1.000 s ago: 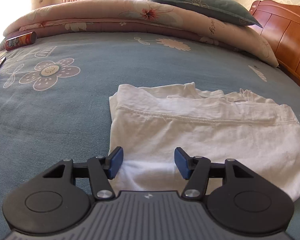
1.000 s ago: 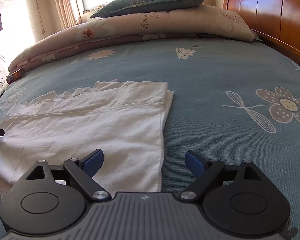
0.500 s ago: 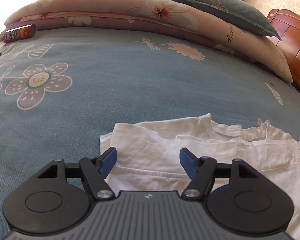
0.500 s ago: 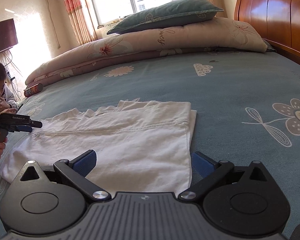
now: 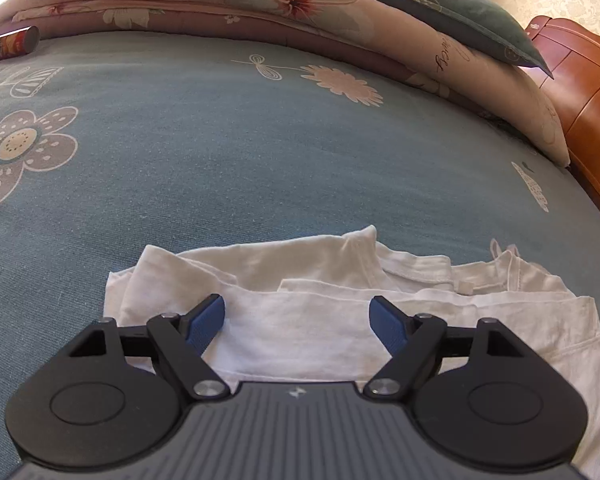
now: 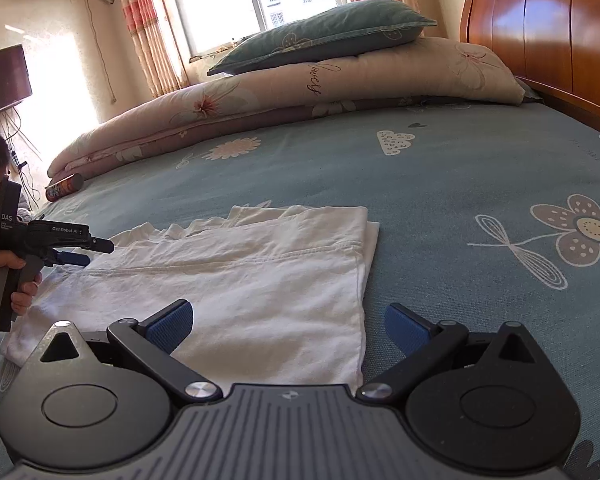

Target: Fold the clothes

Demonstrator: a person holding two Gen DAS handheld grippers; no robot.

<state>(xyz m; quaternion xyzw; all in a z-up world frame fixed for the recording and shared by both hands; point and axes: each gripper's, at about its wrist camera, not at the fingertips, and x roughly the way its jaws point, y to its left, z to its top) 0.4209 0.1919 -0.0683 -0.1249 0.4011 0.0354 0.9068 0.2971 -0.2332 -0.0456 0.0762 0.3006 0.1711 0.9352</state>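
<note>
Blue flowered bedsheet (image 6: 440, 184), headboard (image 6: 540, 28) at the right edge, rolled quilt (image 6: 300, 92) along the far edge. White garment (image 6: 260, 280) lies flat near the bed's near edge, already in layered folds; judged partly done, at least one more fold left. Left gripper (image 5: 298, 322) over its left end, blue pads spread apart, nothing held. Right gripper (image 6: 288, 326) likewise spread, straddling its right edge. Garment's near edge is hidden under both grippers; layer count unclear.
</note>
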